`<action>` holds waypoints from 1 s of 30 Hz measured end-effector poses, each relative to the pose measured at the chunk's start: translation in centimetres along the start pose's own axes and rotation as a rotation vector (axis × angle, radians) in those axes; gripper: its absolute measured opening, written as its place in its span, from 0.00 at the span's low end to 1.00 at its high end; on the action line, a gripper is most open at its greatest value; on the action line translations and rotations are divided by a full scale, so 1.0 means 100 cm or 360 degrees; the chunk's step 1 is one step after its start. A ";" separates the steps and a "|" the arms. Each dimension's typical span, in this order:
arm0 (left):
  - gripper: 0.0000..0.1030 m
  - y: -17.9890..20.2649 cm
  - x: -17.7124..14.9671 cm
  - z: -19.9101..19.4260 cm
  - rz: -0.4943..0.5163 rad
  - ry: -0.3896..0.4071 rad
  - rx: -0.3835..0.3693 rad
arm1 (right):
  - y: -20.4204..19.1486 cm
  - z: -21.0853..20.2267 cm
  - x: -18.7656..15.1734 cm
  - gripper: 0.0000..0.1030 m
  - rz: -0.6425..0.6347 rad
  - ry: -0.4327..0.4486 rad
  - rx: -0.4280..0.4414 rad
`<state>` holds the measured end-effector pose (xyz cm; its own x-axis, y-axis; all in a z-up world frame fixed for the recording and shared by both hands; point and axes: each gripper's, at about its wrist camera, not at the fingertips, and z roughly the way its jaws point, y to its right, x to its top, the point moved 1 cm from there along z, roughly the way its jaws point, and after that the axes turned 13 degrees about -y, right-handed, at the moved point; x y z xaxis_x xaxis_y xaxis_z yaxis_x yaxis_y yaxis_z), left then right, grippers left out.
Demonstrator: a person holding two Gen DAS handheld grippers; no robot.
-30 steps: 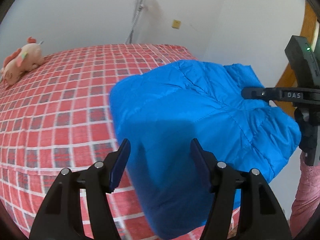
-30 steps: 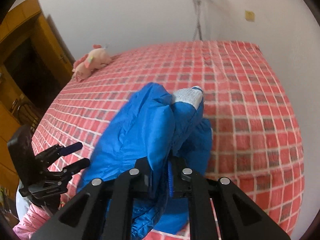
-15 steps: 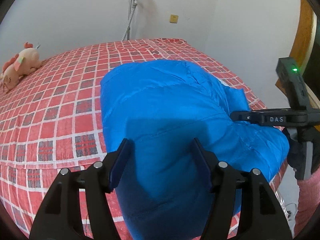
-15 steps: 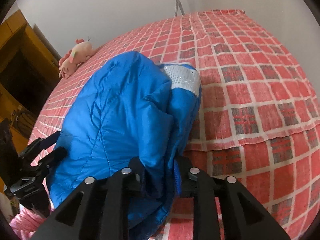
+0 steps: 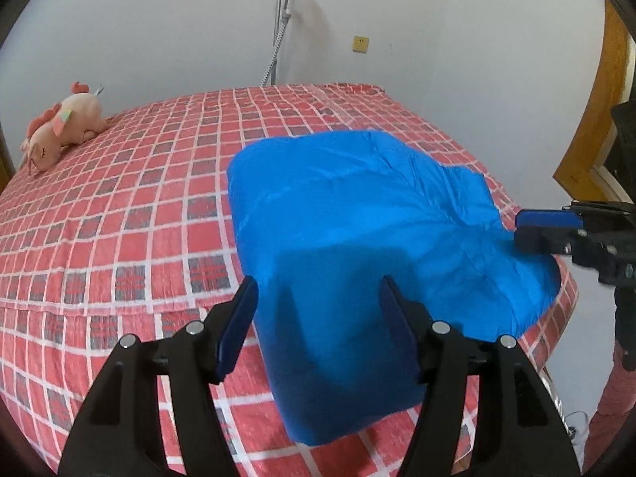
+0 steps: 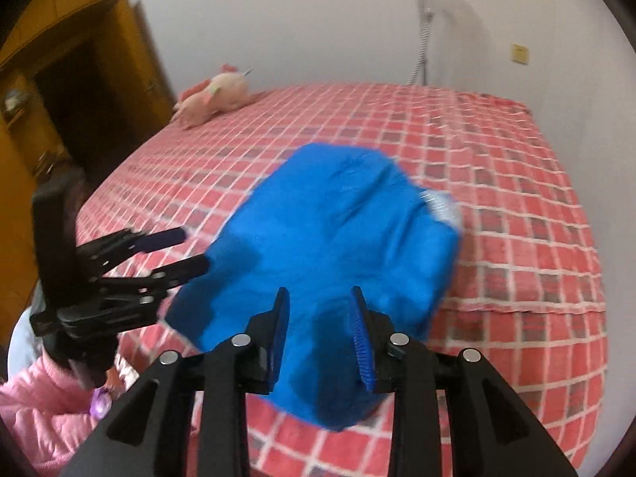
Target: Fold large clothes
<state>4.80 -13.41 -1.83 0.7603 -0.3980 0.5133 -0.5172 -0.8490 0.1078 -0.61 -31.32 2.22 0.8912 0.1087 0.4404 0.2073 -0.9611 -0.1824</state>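
A bright blue puffer jacket (image 5: 357,230) lies folded in a thick bundle at the near edge of the bed, one end hanging over the side. It also shows in the right wrist view (image 6: 330,246), with a grey lining patch (image 6: 439,204) at its far right. My left gripper (image 5: 318,310) is open and empty, just in front of the bundle. My right gripper (image 6: 318,314) is open and empty, above the near end of the jacket. The right gripper also shows in the left wrist view (image 5: 556,230), and the left gripper in the right wrist view (image 6: 175,250).
The bed (image 5: 119,218) has a red checked cover. A pink plush toy (image 5: 59,131) lies at its far left corner. A white wall and a metal pole (image 5: 278,20) stand behind. A wooden door frame (image 5: 588,119) is at the right. My pink sleeve (image 6: 39,409) shows low left.
My right gripper has opened and let go of the jacket and drawn back. The jacket has dropped onto the bed. My left gripper stays open.
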 end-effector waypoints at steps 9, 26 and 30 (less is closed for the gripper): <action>0.61 0.003 -0.016 0.019 0.0027 -0.0065 -0.0066 | 0.014 0.042 -0.031 0.20 0.0047 -0.0170 -0.0069; 0.65 0.003 -0.026 0.015 -0.0021 -0.0025 -0.0042 | 0.022 0.038 -0.056 0.20 0.0215 0.0009 -0.0008; 0.65 0.003 -0.030 0.001 -0.0002 0.0015 -0.0026 | 0.012 0.021 -0.056 0.21 0.0160 0.0041 -0.0060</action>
<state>2.44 -12.52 -3.42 0.7573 -0.3936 0.5210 -0.5226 -0.8438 0.1221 -4.49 -32.51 -2.30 0.8958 0.0050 0.4444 0.1015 -0.9758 -0.1937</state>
